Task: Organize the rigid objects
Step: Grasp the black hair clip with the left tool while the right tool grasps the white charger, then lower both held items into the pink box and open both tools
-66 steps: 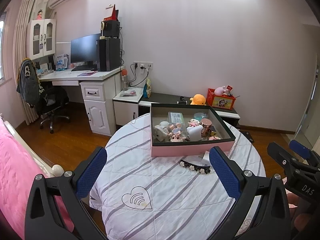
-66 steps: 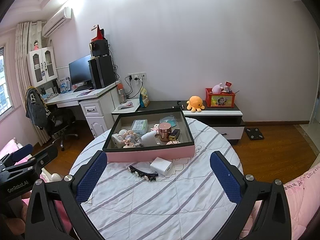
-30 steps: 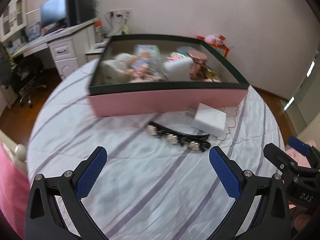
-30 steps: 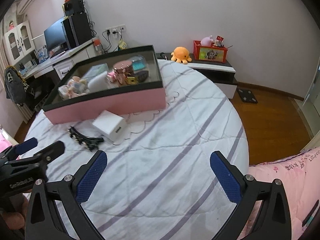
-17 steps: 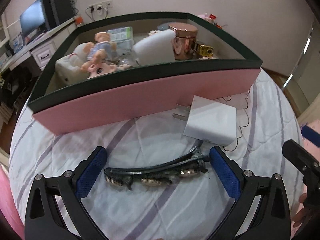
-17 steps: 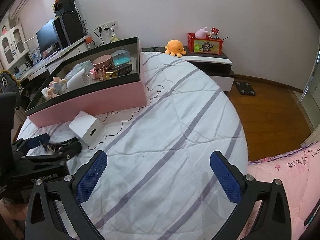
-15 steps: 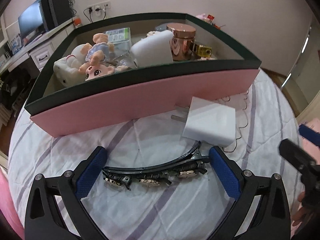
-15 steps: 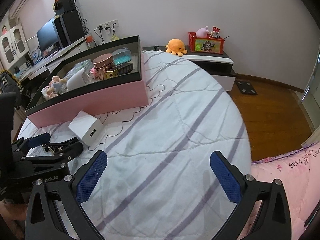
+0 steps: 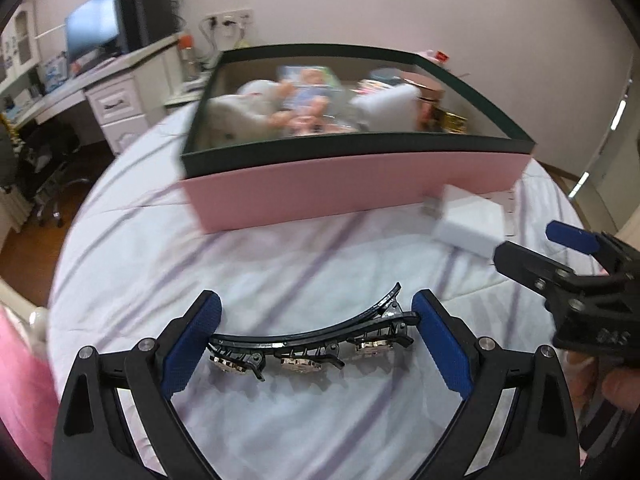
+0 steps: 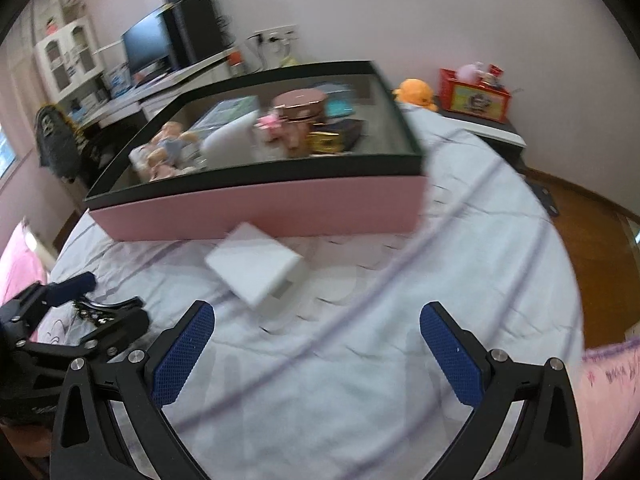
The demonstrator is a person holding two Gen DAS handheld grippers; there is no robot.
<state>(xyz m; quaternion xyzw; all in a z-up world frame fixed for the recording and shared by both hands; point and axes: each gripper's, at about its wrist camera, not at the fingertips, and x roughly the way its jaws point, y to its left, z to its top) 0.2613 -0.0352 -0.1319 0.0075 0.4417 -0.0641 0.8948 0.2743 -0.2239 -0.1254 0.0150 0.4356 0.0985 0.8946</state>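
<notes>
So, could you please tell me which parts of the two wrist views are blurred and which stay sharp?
Left wrist view: the hair clip between the left tongs is sharp, while the pink box and the white charger are smeared. Right wrist view: motion blur nearly everywhere, strongest on the charger and quilt stripes; only the right tongs are crisp.

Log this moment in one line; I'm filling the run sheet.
left tongs: astride hair clip, no clear grip | right tongs: open, near charger | box: behind both
</notes>
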